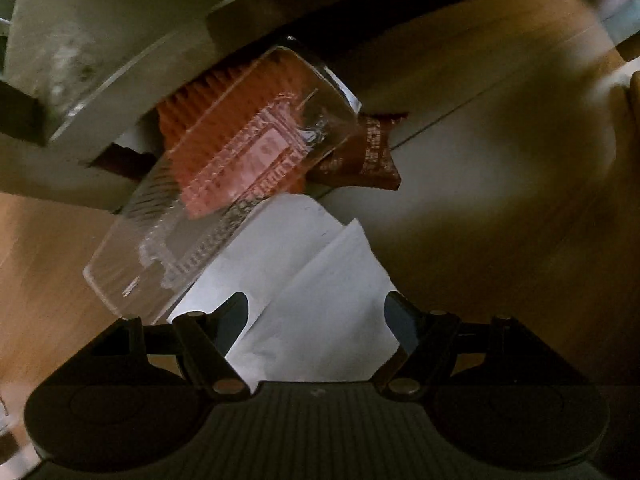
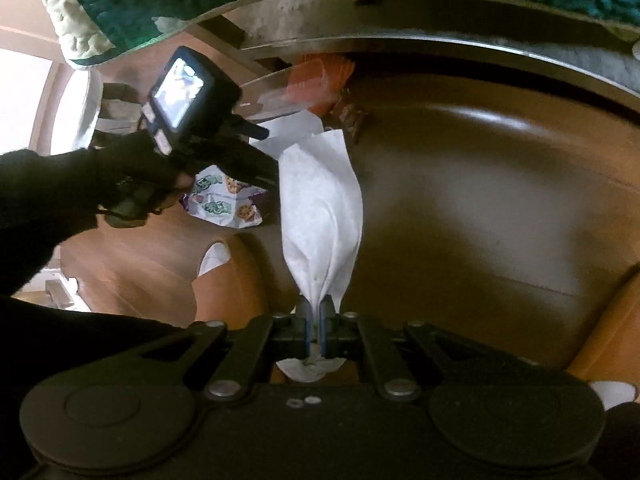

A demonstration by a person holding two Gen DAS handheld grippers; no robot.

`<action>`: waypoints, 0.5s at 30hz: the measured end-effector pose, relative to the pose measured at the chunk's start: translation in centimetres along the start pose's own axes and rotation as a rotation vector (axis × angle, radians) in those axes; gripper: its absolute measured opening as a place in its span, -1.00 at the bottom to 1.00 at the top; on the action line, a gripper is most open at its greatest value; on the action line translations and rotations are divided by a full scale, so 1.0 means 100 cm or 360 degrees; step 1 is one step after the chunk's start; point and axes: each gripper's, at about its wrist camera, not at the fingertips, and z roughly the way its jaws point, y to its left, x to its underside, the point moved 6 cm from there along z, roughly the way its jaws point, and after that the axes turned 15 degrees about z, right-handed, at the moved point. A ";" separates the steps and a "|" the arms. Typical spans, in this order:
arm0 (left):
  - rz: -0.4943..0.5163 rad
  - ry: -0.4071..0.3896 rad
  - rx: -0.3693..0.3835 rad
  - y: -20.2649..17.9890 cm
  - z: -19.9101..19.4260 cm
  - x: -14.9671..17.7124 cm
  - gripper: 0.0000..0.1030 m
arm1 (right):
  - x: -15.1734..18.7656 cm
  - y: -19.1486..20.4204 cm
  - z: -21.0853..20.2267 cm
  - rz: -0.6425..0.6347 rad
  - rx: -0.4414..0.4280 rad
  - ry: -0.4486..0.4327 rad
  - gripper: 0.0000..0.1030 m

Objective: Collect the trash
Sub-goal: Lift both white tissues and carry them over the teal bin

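Left gripper [image 1: 316,312] is spread wide and pointing straight down over a flat white paper sheet [image 1: 304,280] on the wooden floor [image 1: 500,200], low in the middle of the left wrist view. Nothing's between the jaws yet. I'd drop straight onto the sheet's raised fold and pinch there, since flat paper on smooth wood slides instead of lifting.

Right gripper [image 2: 316,312] is pressed together on a crumpled white tissue [image 2: 320,208], which hangs out ahead of it through the centre of the right wrist view.

What's in the way: a clear ribbed plastic tray with an orange liner [image 1: 224,168] lies partly over the sheet's upper left corner, so pulling the paper could drag it along. A dark brown snack wrapper [image 1: 368,152] sits just right of the tray, and both are tucked by a grey furniture base [image 1: 112,32]. A white cookie-print wrapper [image 2: 224,200] shows left of centre in the right wrist view.
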 end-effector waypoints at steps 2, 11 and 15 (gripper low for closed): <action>-0.0030 0.0004 -0.0014 0.001 0.005 0.000 0.24 | 0.000 -0.003 0.001 0.0018 0.0000 0.0016 -0.89; -0.0144 0.0011 0.0004 0.004 0.012 -0.002 -0.61 | 0.000 -0.007 0.002 0.0052 -0.0008 0.0032 -0.89; -0.0206 -0.0034 0.0014 0.014 0.003 0.000 -0.91 | 0.000 -0.005 0.003 0.0044 -0.0004 0.0024 -0.89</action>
